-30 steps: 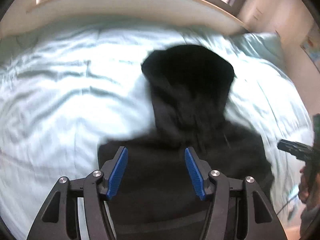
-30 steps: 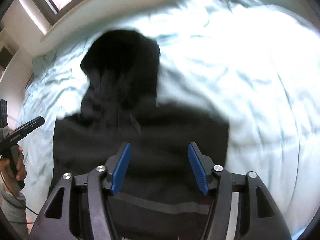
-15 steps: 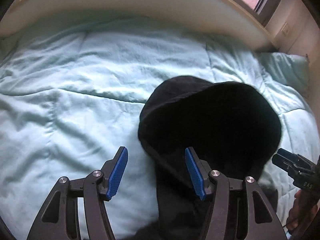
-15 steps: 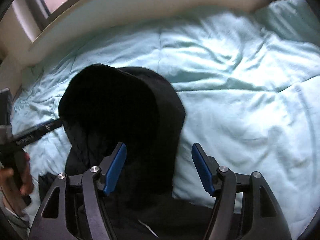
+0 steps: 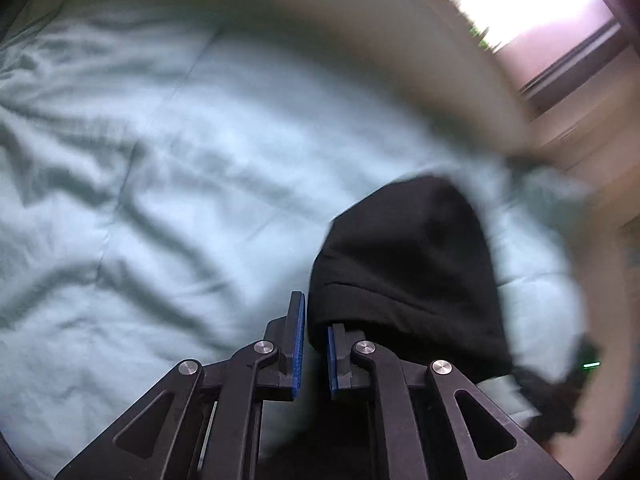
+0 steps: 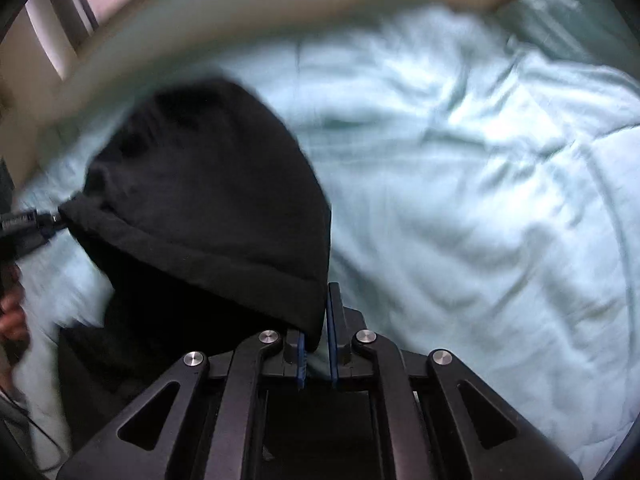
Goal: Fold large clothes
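Observation:
A black hoodie lies on a pale blue bed; its hood [image 5: 408, 252] [image 6: 208, 184] is the part in view. My left gripper [image 5: 314, 320] is shut on the hood's left edge, the hem between the blue pads. My right gripper [image 6: 318, 320] is shut on the hood's right edge. In the right wrist view the left gripper [image 6: 36, 224] shows at the far left, pinching the opposite corner of the hood. The hoodie's body is mostly hidden below the grippers.
The rumpled pale blue duvet [image 5: 160, 184] [image 6: 480, 184] covers the bed. A beige headboard [image 6: 240, 4] curves along the far side, with a window [image 5: 532, 8] behind it. A pillow [image 6: 576, 28] lies at the far right.
Both grippers moved forward from the hoodie's body to the hood and went from open to shut on its two edges. Both views are now blurred by motion.

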`<state>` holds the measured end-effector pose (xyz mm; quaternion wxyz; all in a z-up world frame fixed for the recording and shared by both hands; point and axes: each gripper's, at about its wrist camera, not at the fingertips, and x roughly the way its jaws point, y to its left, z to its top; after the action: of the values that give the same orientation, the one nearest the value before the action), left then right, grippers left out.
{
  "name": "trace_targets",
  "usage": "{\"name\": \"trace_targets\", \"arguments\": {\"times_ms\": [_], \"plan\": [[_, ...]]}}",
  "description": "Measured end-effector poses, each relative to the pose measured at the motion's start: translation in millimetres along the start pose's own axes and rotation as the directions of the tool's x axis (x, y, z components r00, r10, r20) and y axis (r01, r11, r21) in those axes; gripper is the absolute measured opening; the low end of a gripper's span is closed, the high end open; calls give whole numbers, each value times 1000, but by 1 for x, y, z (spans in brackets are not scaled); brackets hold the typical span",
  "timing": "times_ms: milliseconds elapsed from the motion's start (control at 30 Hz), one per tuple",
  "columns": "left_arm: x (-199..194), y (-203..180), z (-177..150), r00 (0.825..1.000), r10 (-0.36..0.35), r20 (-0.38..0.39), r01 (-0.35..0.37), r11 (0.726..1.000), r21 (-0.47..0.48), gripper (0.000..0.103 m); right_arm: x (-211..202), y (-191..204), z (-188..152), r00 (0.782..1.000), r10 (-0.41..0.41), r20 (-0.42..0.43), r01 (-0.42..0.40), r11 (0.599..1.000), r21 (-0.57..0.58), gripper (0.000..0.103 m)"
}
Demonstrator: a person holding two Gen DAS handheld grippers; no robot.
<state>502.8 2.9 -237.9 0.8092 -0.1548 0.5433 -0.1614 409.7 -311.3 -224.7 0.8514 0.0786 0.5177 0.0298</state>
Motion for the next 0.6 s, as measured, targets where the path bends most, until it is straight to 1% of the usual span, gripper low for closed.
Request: {"name": "trace_targets", "arguments": {"times_ms": [33, 67, 100, 133, 167, 200, 267, 300, 333, 367, 433, 467, 500, 533, 600], "plan": [[24, 4, -2, 998, 55, -44, -54, 998, 17, 12, 24, -2, -2, 999, 1, -50, -1, 1000, 3, 8], [50, 11, -6, 994, 60, -90, -59, 998, 22, 13, 46, -5, -5, 996, 17, -92, -16, 1000, 13, 8], [59, 14, -8, 995, 42, -88, -39, 999, 34, 14, 58, -9, -6, 991, 57, -118, -52, 998, 40, 8], [58, 14, -10, 998, 26, -64, -22, 998, 59, 14, 60, -14, -5, 989, 85, -121, -76, 994, 77, 10], [52, 14, -11, 999, 12, -53, -9, 997, 73, 14, 57, -20, -3, 986, 115, -123, -101, 988, 118, 12], [44, 15, -12, 999, -4, -45, 7, 997, 79, 15, 51, -23, -1, 984, 127, -123, -112, 985, 129, 18], [24, 16, -16, 1000, -13, -20, 15, 996, 92, 26, 29, -25, 2, 991, 97, -92, -89, 992, 87, 31], [11, 16, -19, 1000, -7, -13, 9, 995, 99, 29, 20, -26, 2, 993, 83, -81, -78, 995, 63, 45], [1, 16, -20, 1000, 4, -3, -3, 994, 108, 30, 7, -25, 1, 995, 77, -70, -75, 996, 40, 55], [-16, 12, -24, 999, 19, 28, -23, 992, 125, 30, -4, -25, 0, 995, 83, -59, -81, 996, 30, 59], [-49, -1, -25, 993, 2, 116, -24, 982, 187, 30, -29, -25, 3, 991, 135, -22, -134, 990, 33, 66], [-60, -8, -22, 989, -5, 148, -26, 978, 207, 33, -40, -23, 8, 985, 171, 5, -171, 985, 33, 67], [-70, -18, -14, 983, -13, 183, -28, 975, 220, 35, -53, -18, 18, 978, 201, 51, -203, 979, 19, 69], [-76, -29, -6, 979, -26, 203, -21, 973, 230, 42, -61, -10, 23, 976, 202, 78, -202, 979, -2, 69], [-73, -62, 12, 972, -101, 214, 42, 964, 264, 47, -62, 11, 46, 981, 156, 119, -149, 987, -62, 69]]}}
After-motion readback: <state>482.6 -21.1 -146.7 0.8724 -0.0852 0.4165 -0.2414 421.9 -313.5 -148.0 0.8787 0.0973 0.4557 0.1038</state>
